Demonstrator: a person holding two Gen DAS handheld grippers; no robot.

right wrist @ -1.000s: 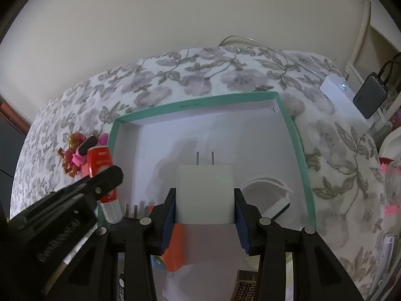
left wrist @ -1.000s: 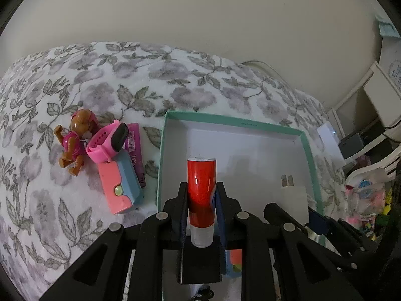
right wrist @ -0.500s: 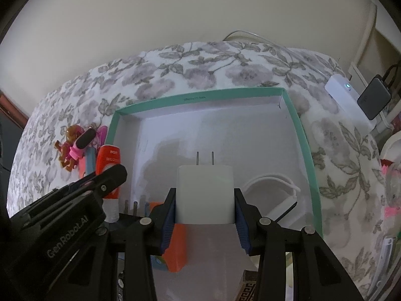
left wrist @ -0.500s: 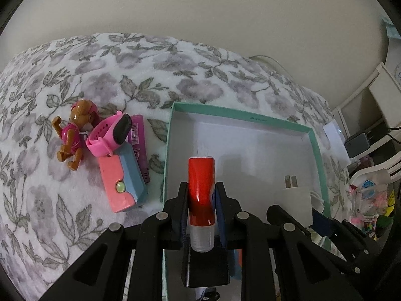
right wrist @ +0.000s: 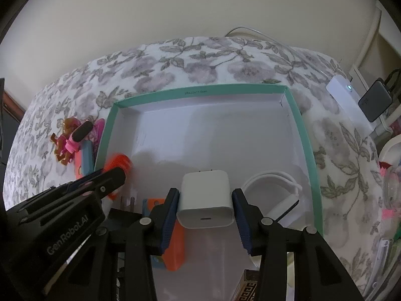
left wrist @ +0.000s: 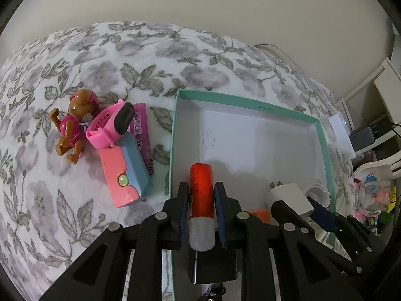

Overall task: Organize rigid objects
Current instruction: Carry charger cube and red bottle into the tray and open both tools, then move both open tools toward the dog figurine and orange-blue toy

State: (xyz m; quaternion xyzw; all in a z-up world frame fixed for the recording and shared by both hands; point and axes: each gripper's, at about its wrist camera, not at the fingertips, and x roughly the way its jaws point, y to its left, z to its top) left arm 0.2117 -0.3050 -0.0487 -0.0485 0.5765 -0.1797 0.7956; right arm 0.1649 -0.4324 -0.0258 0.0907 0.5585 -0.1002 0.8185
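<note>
Left wrist view: left gripper (left wrist: pixel 201 200) jaws clamp red tube (left wrist: pixel 201 192), long axis pointing away, over teal box (left wrist: pixel 323 135) near-left corner.
Right gripper (right wrist: pixel 205 207): grasping white charger (right wrist: pixel 205 202), prongs pointing far, inside box.

You're tipping the left hand-held gripper (left wrist: pixel 202 202) forward: the red glue stick (left wrist: pixel 201 190) is leaning lower toward the floor of the teal box (left wrist: pixel 323 135) than a second ago. Your right hand-held gripper (right wrist: pixel 205 207) is pitching down too, and the white charger (right wrist: pixel 204 202) is showing its port face now.
</note>
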